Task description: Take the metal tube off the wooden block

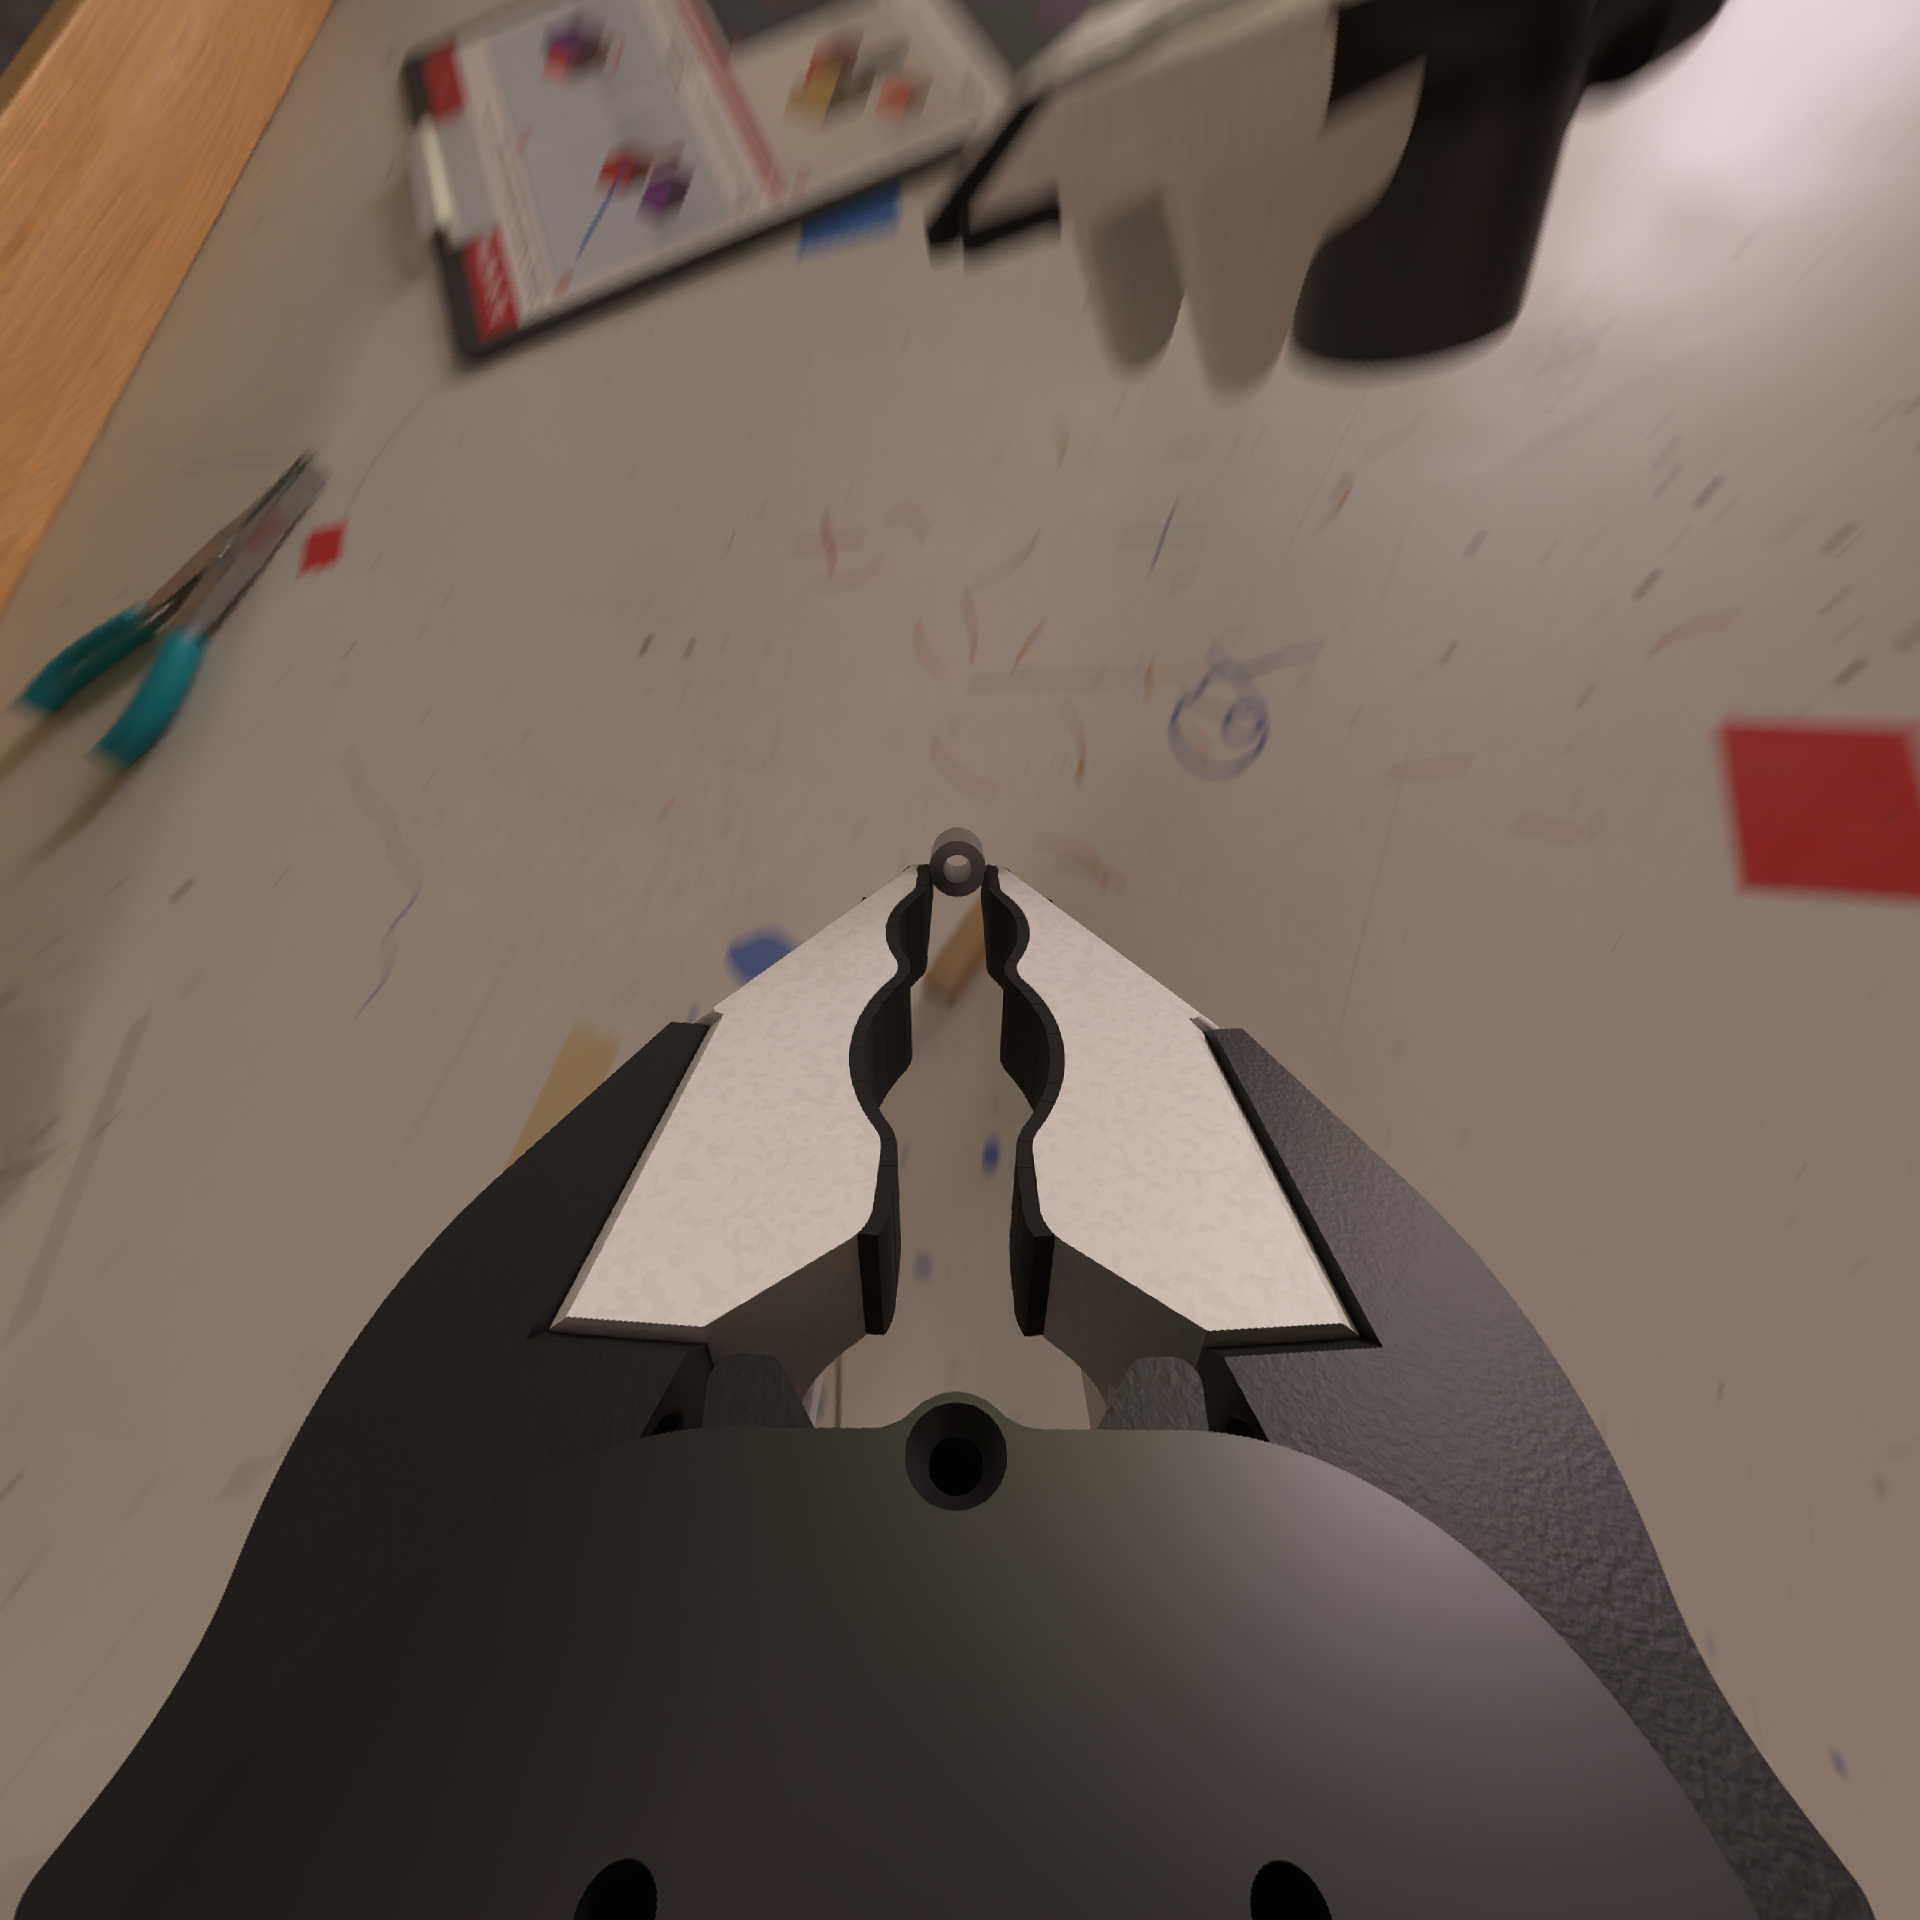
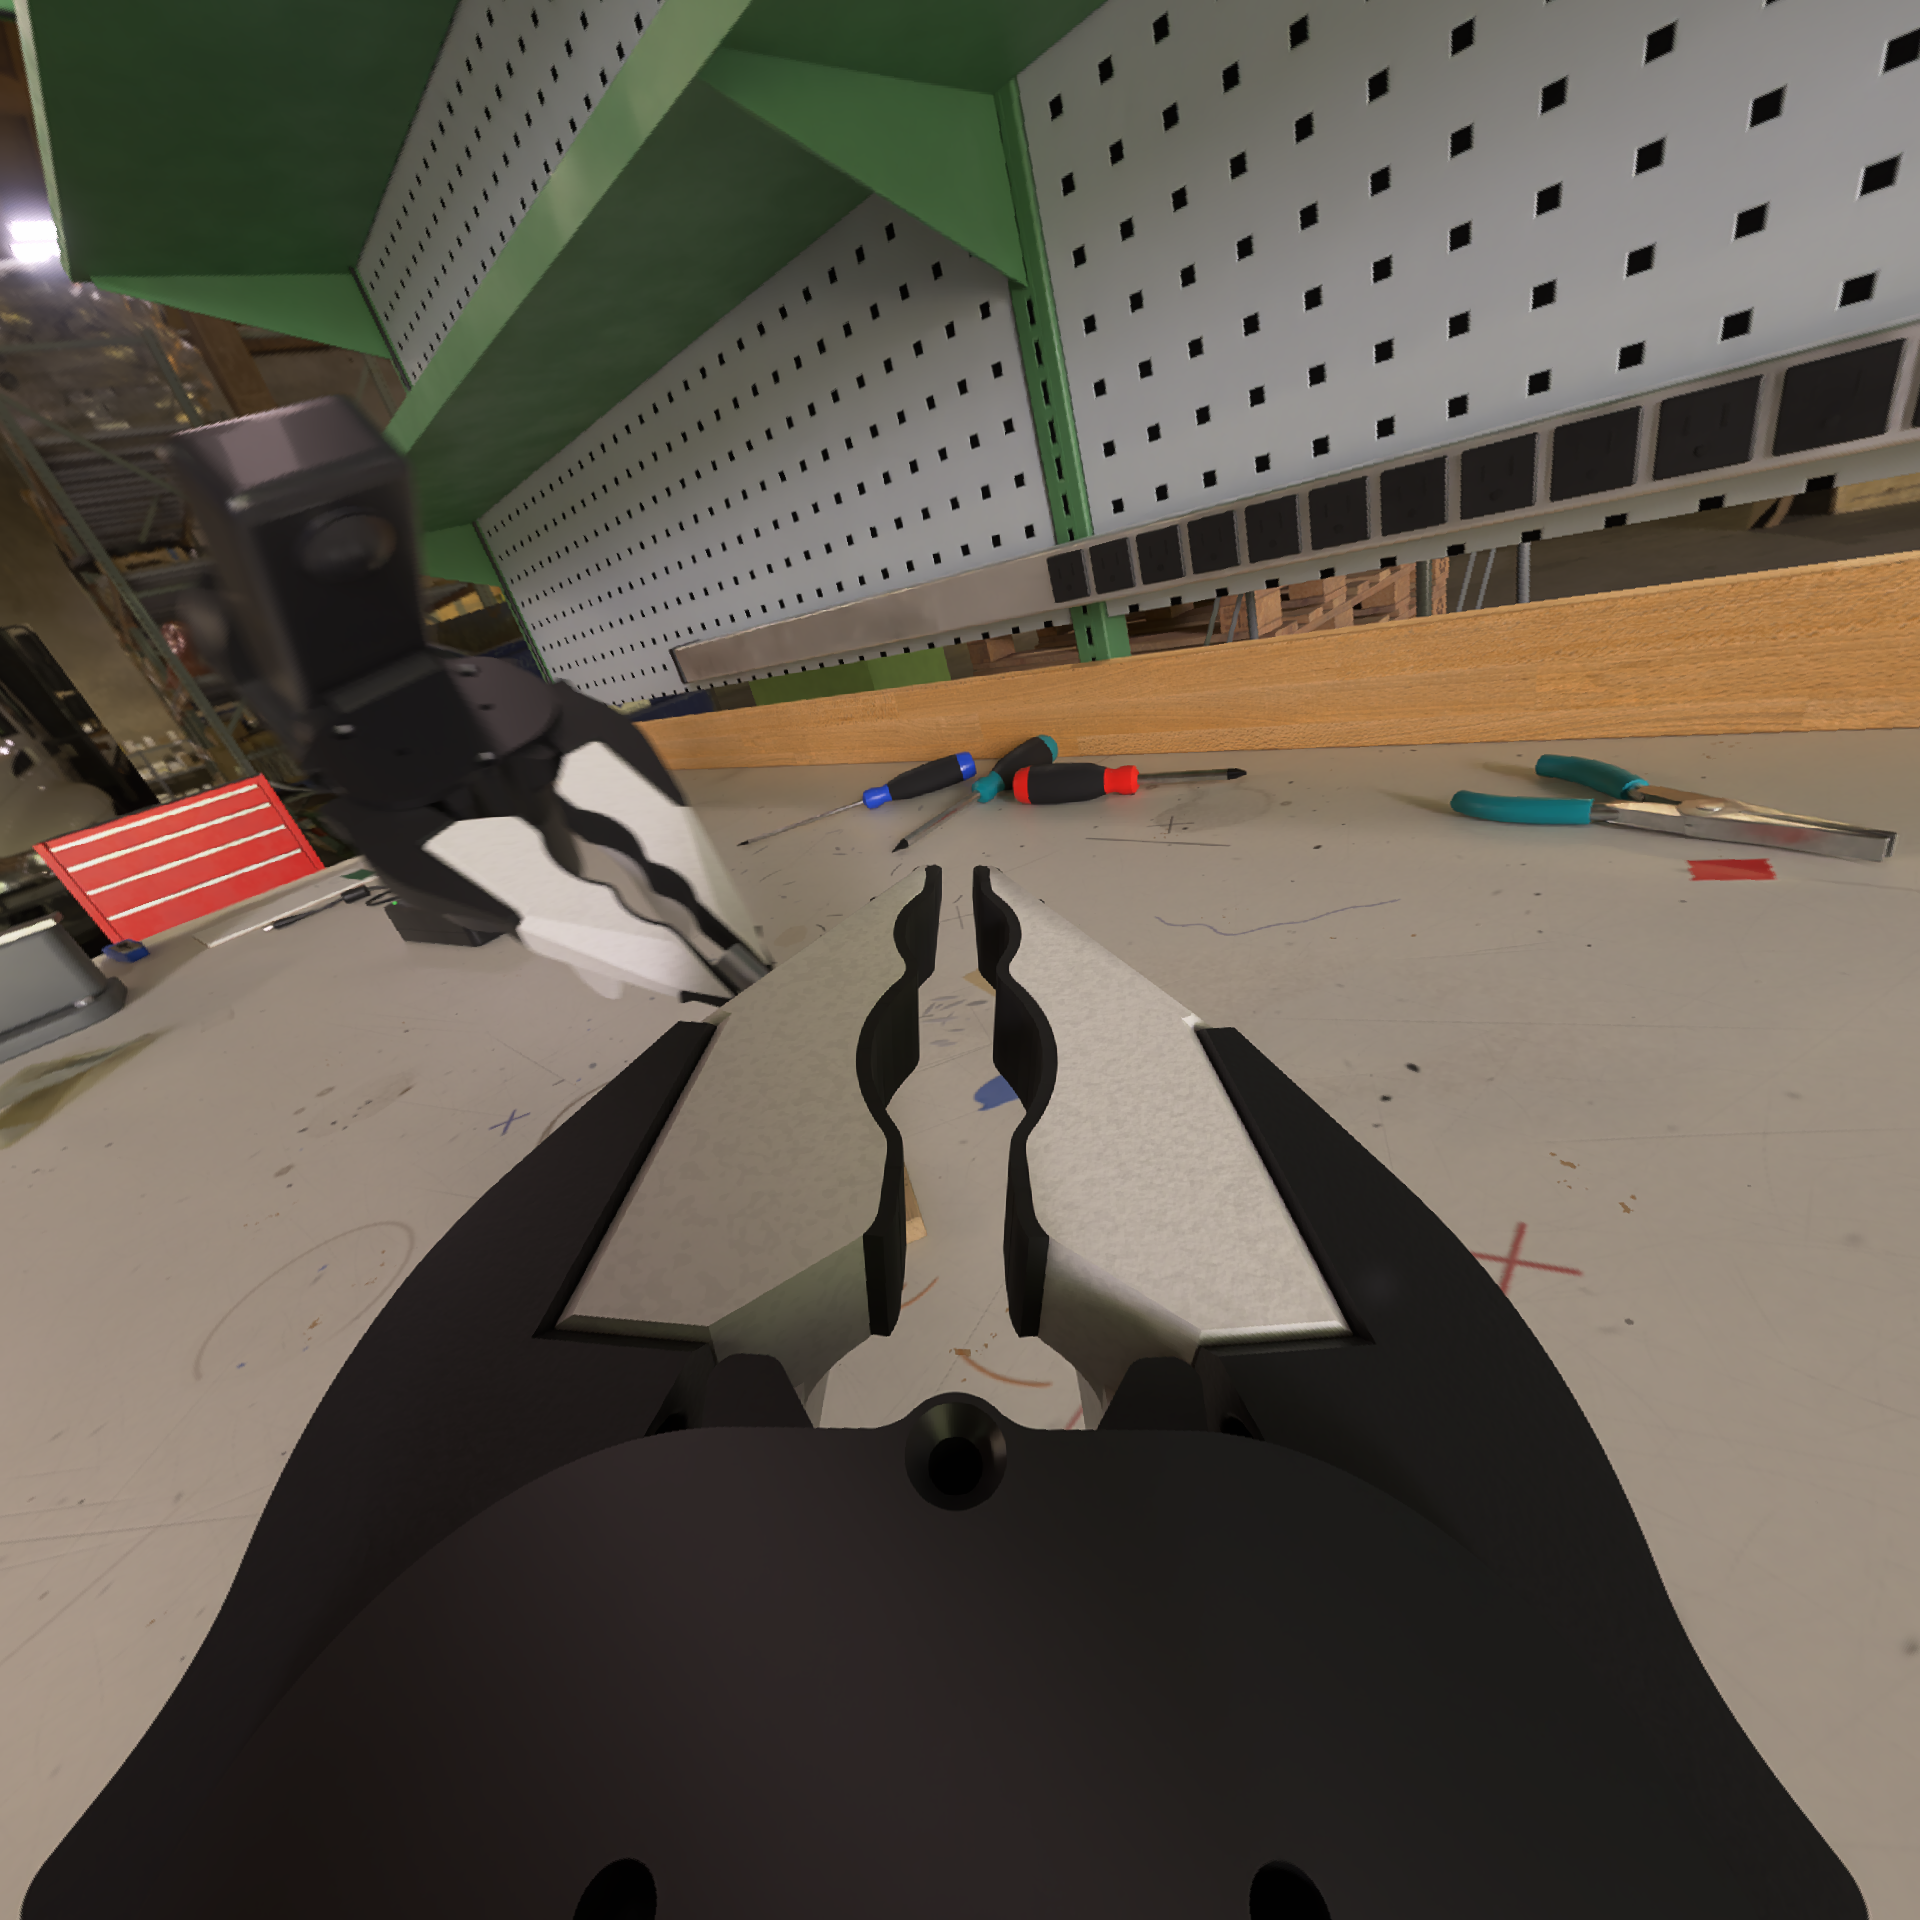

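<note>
In the left wrist view my left gripper (image 1: 956, 883) is shut on the small metal tube (image 1: 956, 865), seen end-on at the fingertips, above the table. Slivers of the tan wooden block (image 1: 948, 979) show below, under the fingers. In the right wrist view my right gripper (image 2: 957, 883) has its jaws drawn together with a narrow gap and nothing between them. Bits of the wooden block (image 2: 913, 1210) show through that gap. The left gripper (image 2: 743, 966) hangs to its left, blurred, with the tube at its tips. The right gripper (image 1: 1195, 343) shows blurred at the top of the left wrist view.
Teal-handled pliers (image 1: 156, 644) (image 2: 1662, 810) and three screwdrivers (image 2: 1070, 781) lie near the wooden rail (image 2: 1351, 675). A clipboard (image 1: 623, 166) lies at the far side. Red tape patches (image 1: 1818, 805) mark the table. A pegboard wall (image 2: 1351, 260) and a red tool chest (image 2: 177, 852) stand behind.
</note>
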Tool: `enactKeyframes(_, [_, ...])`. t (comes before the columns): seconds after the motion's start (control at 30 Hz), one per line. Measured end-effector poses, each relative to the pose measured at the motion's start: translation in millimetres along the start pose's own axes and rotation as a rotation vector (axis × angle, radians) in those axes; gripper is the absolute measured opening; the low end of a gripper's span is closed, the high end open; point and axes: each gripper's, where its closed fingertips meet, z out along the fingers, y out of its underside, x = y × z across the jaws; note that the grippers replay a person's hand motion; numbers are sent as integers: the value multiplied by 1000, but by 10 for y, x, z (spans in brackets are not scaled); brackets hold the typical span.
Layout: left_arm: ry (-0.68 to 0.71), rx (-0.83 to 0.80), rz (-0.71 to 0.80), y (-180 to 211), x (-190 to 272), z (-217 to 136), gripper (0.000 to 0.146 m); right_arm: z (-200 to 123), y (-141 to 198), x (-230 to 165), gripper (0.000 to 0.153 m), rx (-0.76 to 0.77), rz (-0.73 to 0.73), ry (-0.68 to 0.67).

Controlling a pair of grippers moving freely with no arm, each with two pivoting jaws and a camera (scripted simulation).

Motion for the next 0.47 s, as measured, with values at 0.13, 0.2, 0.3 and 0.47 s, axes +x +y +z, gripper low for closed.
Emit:
enactKeyframes(0.13, [-200, -376, 233, 552, 42, -491, 9, 19, 27, -20, 6, -17, -18, -2])
enactKeyframes(0.2, [-197, -632, 359, 879, 92, -771, 9, 26, 39, -28, 6, -24, -26, -3])
enactKeyframes(0.3, [-133, -886, 563, 1208, 156, -1008, 9, 29, 49, -33, 6, -31, -35, 0])
enactKeyframes(0.47, [-42, -917, 778, 1328, 181, -857, 9, 32, 68, -28, 6, -45, -54, 11])
